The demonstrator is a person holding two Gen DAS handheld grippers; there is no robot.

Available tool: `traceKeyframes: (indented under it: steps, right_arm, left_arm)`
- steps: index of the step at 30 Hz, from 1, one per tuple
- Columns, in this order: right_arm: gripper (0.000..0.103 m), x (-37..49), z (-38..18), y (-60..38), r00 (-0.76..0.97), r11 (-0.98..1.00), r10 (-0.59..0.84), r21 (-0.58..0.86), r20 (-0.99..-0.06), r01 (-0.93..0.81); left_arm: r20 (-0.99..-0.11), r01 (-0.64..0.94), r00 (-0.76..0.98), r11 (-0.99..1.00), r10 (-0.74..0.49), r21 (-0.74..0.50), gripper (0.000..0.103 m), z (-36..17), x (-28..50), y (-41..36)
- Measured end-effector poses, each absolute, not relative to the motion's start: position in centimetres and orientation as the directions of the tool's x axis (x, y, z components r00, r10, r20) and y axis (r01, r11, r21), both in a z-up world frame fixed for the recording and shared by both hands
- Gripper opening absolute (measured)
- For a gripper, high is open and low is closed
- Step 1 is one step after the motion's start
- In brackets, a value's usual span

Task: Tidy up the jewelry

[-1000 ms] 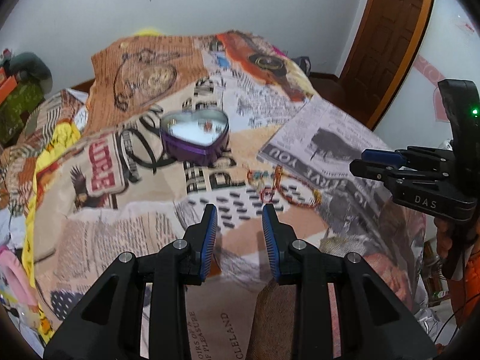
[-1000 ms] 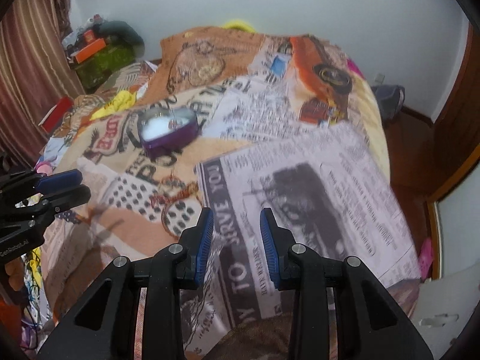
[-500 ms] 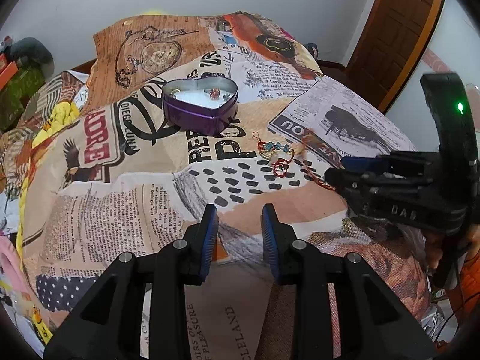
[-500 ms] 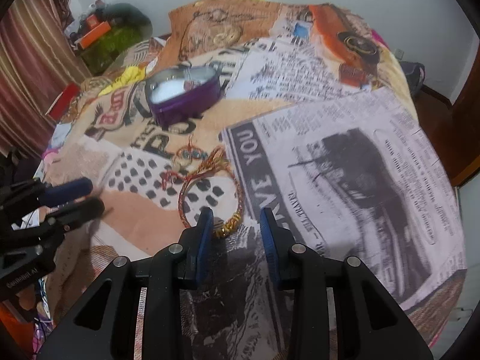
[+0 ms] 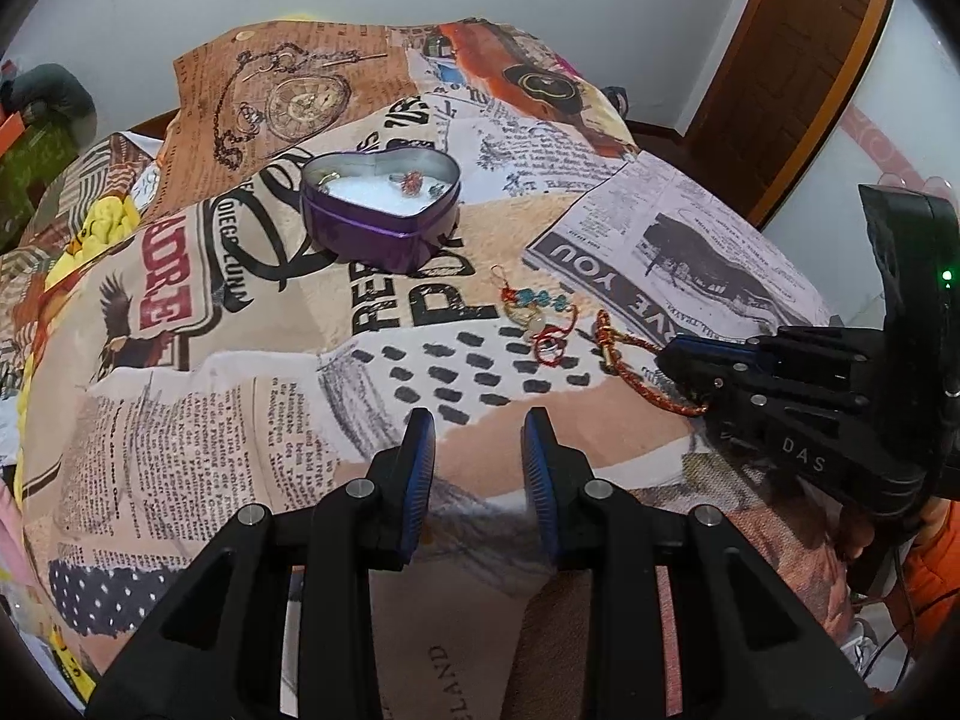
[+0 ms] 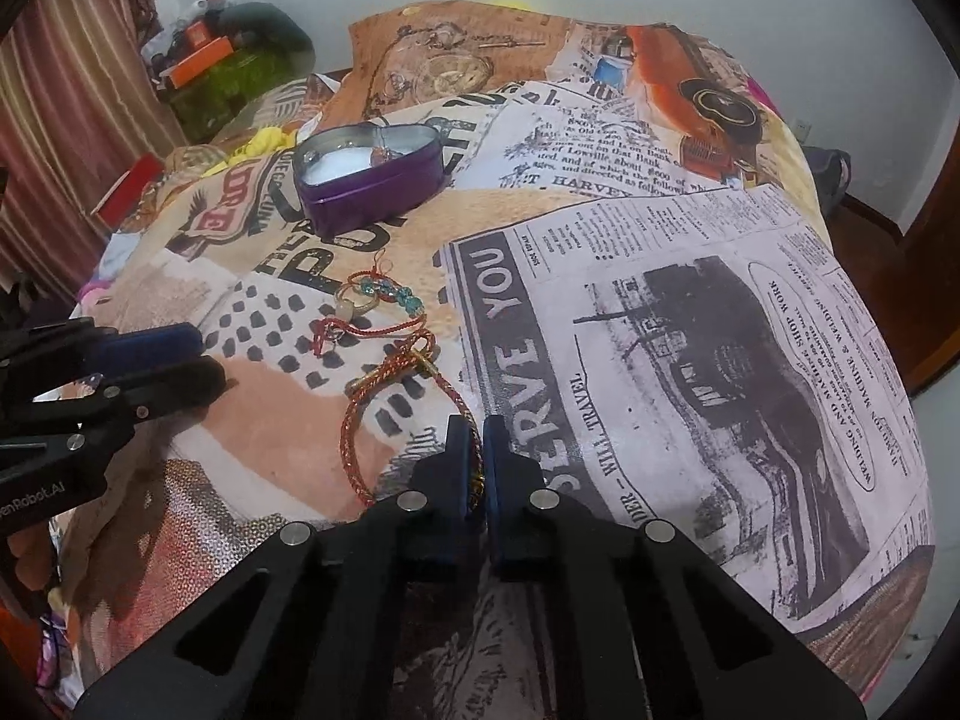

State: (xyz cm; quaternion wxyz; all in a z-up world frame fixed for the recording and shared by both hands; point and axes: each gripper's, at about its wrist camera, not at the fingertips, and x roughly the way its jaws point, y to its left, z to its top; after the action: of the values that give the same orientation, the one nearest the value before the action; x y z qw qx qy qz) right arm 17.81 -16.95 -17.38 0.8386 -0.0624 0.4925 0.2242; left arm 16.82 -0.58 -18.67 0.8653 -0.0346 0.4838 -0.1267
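1. Left wrist view, setting: a bed under a newsprint-collage blanket (image 5: 252, 360) is filling the frame, with a white wall behind and a wooden door (image 5: 798, 60) at the right.
2. A purple heart tin (image 5: 378, 228) is sitting open mid-bed, showing a white lining and a small red piece inside.
3. The left gripper (image 5: 477, 450) is hovering over the blanket with its jaws apart and nothing between them.
4. A beaded charm (image 5: 537, 312) is lying just short of the tin. Beside it the cord bracelet (image 5: 630, 360) is trailing toward the right gripper (image 5: 672, 357), whose tips are meeting the cord's near end.
5. Right wrist view: the same blanket (image 6: 690, 330) is showing a "SERVE YOU" panel; a curtain (image 6: 66, 138) is hanging at the left.
6. The right gripper (image 6: 477, 450) is pinching the bracelet (image 6: 390, 384), jaws nearly together on the near arc of the loop. The rest of the loop is resting on the blanket, its gold clasp at the far side.
7. The tin (image 6: 372, 192) is standing well beyond the bracelet, with the charm (image 6: 372, 306) between them. The left gripper (image 6: 180, 360) is waiting at the left edge.
8. Handling judgement: the bracelet is looking light, limp and braided, so it is likely to droop and swing once lifted. A pinch on the cord appears adequate; the clasp would offer a firmer hold. The charm's thin threads are likely to snag.
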Motion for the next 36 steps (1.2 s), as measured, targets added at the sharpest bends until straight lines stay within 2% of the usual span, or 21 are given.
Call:
traceKeyframes:
  steps: [17,19,24,29,36]
  right_arm:
    - [0.004,19.0,-13.4,-20.0,0.542,0.914,0.341,0.136,-0.768,-0.382]
    - [0.004,19.1,-13.4,-20.4,0.545,0.916,0.342,0.142,-0.766,-0.376]
    - [0.004,19.6,-14.1,-20.9,0.526,0.913,0.354,0.165,-0.773,-0.373]
    - [0.004,19.6,-14.4,-21.0,0.52,0.91,0.362,0.172,-0.774,-0.378]
    - [0.004,19.7,-13.8,-21.1,0.528,0.907,0.37,0.174,-0.764,-0.383]
  left_arm:
    - [-0.834,0.239,0.47,0.951,-0.289,-0.195,0.03,-19.4,19.7,-3.8]
    - [-0.836,0.238,0.467,0.952,-0.286,-0.193,0.025,-19.7,20.1,-4.1]
    - [-0.838,0.231,0.473,0.956,-0.274,-0.182,0.02,-19.9,20.5,-4.3]
    - [-0.833,0.229,0.481,0.957,-0.272,-0.18,0.003,-20.0,20.6,-4.3]
    - [-0.809,0.227,0.529,0.961,-0.257,-0.157,0.0,-18.7,19.9,-4.3]
